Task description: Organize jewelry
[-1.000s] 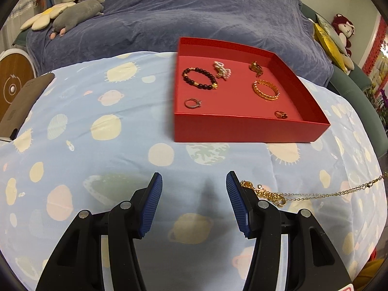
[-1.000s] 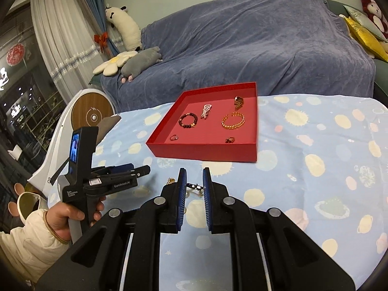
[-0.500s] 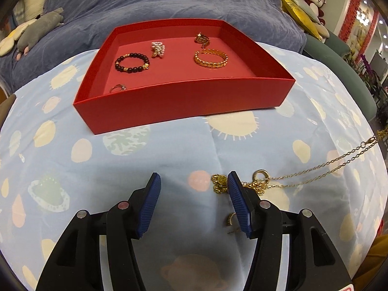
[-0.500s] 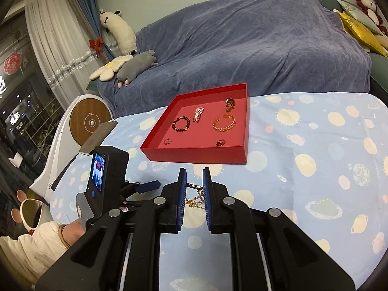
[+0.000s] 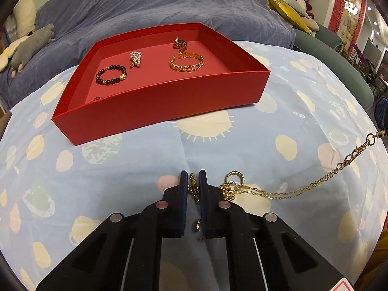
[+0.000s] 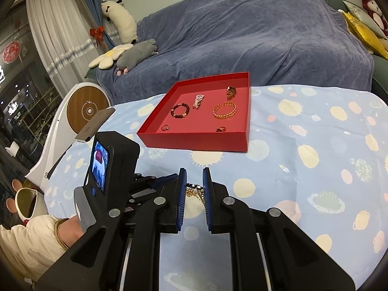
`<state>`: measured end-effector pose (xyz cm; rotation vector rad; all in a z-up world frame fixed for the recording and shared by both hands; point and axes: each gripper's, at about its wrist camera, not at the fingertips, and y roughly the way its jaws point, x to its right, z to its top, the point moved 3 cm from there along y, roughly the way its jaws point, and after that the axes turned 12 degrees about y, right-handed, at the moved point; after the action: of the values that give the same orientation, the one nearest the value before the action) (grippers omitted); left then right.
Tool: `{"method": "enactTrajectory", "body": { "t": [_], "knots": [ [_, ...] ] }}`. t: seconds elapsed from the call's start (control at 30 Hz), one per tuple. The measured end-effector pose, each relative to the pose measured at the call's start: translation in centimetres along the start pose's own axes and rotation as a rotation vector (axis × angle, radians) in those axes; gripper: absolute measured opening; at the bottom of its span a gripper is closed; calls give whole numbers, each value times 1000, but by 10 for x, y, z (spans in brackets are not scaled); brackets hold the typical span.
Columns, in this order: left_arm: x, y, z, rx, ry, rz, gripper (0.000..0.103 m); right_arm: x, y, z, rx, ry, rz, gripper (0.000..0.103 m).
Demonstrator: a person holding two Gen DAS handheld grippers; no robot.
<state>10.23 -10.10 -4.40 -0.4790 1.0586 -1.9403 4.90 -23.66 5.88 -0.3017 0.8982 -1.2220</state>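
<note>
With its fingers pressed together on a bunch of gold links, the left gripper (image 5: pixel 193 181) has just closed on the gold necklace (image 5: pixel 286 191), which lies on the desk (image 5: pixel 278 126) just in front of the red tray (image 5: pixel 169 101). Gripping the thick pendant end makes sense, I judge: the thin chain alone would slip. From there the chain trails away from the tray's near wall toward its clasp, with a small ring charm beside the fingers. The right gripper (image 6: pixel 194 189) hovers near the same end, fingers slightly apart and clamped on nothing. Inside the tray, a beaded bracelet (image 5: pixel 111 74) and a gold bangle (image 5: pixel 186 61) already lie spaced apart, so the necklace likely goes there.
</note>
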Motion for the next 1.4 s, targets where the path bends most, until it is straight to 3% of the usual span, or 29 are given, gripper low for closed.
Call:
{"method": "enactTrajectory", "body": {
  "t": [0.17,0.5,0.73,0.8,0.93,1.1,1.27,1.33,1.4],
  "knots": [
    [-9,-19,5,34,-23,-12,3,1,-6,5,24,6,7,13],
    [-44,-98,25,196,-132,-59,3,0,-26,23,120,20,15,13],
    [-69,-112,17,202,-181,-4,3,13,-29,33,149,54,-8,13],
    [-80,-116,14,202,-199,21,3,16,-31,36,161,62,-17,6],
    [-100,-120,6,195,-250,62,3,22,-32,40,172,83,-21,7],
    [-106,-129,2,207,-259,41,3,8,-15,32,110,51,4,7],
    [-102,-138,3,224,-252,-1,3,-30,20,10,-17,-17,93,15],
    [-100,-142,4,230,-258,-34,3,-48,36,0,-65,-46,132,38],
    [-98,-149,6,243,-261,-72,3,-66,49,-9,-87,-93,153,45]
  ]
}}
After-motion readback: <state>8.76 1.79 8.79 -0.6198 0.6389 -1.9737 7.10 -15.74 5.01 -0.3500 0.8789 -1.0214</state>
